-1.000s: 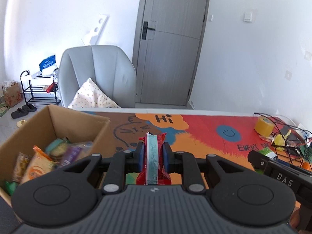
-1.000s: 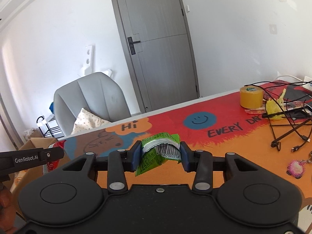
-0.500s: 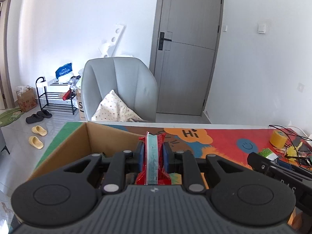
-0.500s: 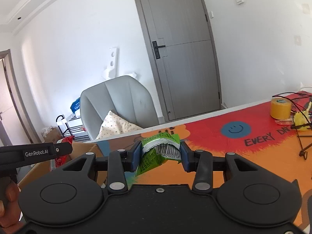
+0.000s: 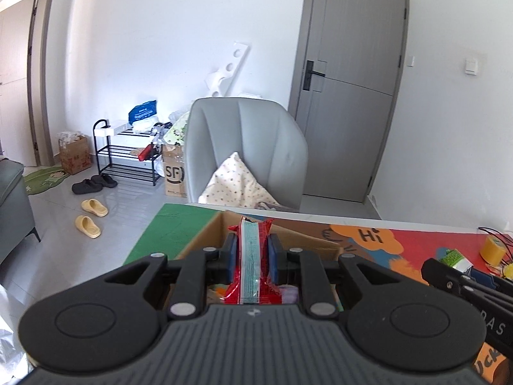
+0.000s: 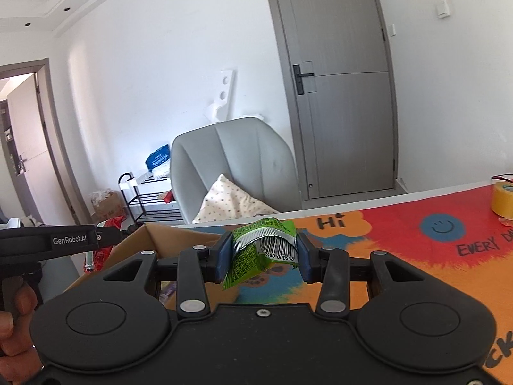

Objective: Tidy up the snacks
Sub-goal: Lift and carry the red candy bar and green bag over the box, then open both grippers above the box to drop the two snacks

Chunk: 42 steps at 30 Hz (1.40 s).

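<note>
My left gripper (image 5: 251,258) is shut on a red snack packet (image 5: 251,256) with a pale blue stripe, held upright over the open cardboard box (image 5: 208,234). Several snack packets lie in the box, mostly hidden under the gripper. My right gripper (image 6: 263,256) is shut on a crumpled green snack packet (image 6: 256,253) with a barcode, held above the table just right of the box (image 6: 166,240). The left gripper's side also shows in the right wrist view (image 6: 64,240), and the right gripper with its green packet shows in the left wrist view (image 5: 455,263).
The table carries a bright cartoon mat (image 6: 400,240). A yellow tape roll (image 6: 503,199) and black cables stand at its right end. A grey chair (image 5: 243,147) with a cushion is behind the table. A shoe rack (image 5: 128,150) and slippers are on the floor at left.
Both grippers have swung left towards the box, each keeping its packet. The left one now sits over the box; the right one has come up beside it.
</note>
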Available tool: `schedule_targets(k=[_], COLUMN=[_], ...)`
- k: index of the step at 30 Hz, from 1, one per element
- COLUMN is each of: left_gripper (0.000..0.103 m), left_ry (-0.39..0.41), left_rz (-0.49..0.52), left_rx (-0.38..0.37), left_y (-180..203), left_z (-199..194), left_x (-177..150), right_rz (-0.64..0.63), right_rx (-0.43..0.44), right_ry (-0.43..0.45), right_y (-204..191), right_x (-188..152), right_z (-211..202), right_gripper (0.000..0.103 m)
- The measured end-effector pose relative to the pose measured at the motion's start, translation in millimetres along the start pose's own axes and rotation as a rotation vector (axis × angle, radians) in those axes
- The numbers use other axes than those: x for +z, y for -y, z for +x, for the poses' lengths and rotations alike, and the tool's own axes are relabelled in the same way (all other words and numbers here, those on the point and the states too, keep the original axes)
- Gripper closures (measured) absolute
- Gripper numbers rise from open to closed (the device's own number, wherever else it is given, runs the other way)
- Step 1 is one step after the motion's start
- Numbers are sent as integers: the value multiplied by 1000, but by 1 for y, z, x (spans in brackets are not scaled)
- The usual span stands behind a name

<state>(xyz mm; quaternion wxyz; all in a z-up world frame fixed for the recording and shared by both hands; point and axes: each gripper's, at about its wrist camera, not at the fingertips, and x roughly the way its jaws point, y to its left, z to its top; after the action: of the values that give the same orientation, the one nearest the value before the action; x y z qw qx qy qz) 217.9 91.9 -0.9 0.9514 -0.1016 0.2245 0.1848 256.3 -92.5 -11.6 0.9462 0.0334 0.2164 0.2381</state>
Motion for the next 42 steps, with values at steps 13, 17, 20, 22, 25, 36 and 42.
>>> schedule_targets(k=[13, 17, 20, 22, 25, 36, 42], left_gripper=[84, 84, 77, 73, 72, 56, 42], left_ry=[-39, -56, -58, -54, -55, -41, -33], left_rz=[-56, -58, -62, -69, -87, -107, -111], left_rx=[7, -19, -28, -42, -31, -1, 4], left_y=[-35, -33, -34, -37, -43, -60, -60], left_z=[26, 35, 42, 43, 41, 29, 24], left_x=[5, 3, 3, 3, 1, 4, 3], right_rz=[-28, -35, -39, -40, -47, -28, 18], right_rx=[84, 90, 93, 99, 108, 190, 153], right_ry=[-33, -44, -52, -58, -68, -80, -99], right_y=[-34, -40, -43, -46, -51, -69, -57], right_x=[4, 4, 5, 4, 3, 7, 4], right_z=[28, 38, 45, 49, 56, 70, 65], right_gripper=[61, 61, 61, 61, 61, 49, 49])
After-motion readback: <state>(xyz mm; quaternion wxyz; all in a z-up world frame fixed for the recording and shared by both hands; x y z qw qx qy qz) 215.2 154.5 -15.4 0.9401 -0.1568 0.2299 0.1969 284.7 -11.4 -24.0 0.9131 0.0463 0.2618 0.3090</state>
